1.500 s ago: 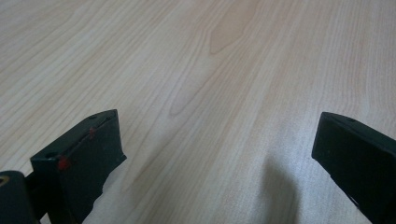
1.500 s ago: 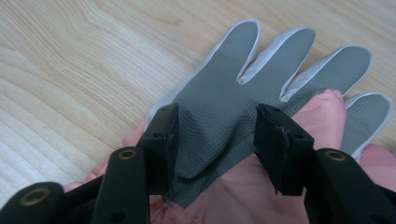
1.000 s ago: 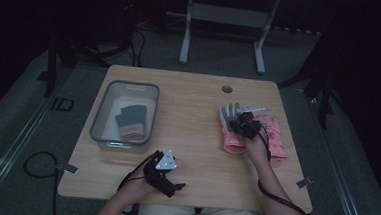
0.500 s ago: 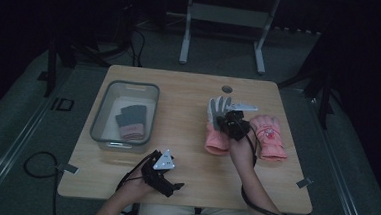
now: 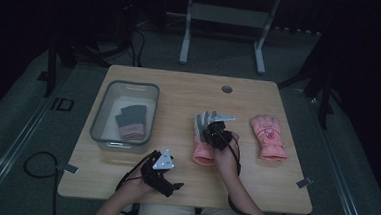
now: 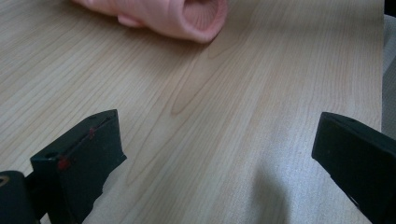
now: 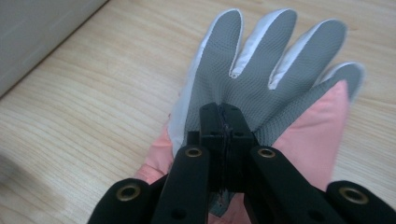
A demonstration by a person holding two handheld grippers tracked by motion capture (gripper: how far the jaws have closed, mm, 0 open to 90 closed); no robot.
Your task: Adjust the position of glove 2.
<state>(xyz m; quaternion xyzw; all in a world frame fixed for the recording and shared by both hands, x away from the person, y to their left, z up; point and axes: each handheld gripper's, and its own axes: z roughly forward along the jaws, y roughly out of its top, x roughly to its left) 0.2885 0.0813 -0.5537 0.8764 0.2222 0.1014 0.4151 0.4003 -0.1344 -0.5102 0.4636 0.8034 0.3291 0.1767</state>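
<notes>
Near the middle of the wooden table [image 5: 179, 94], the right gripper [image 5: 216, 131] has its jaws clamped tight on the grey palm of a pink glove [image 7: 261, 79], which lies flat with its cuff toward the person. A second pink glove [image 5: 268, 136] lies apart on the right. The left gripper [image 5: 160, 172] rests at the near edge, jaws spread wide over bare wood, gripping nothing. A clear bin [image 5: 99, 117] on the left holds another folded pair [image 5: 130, 121]
</notes>
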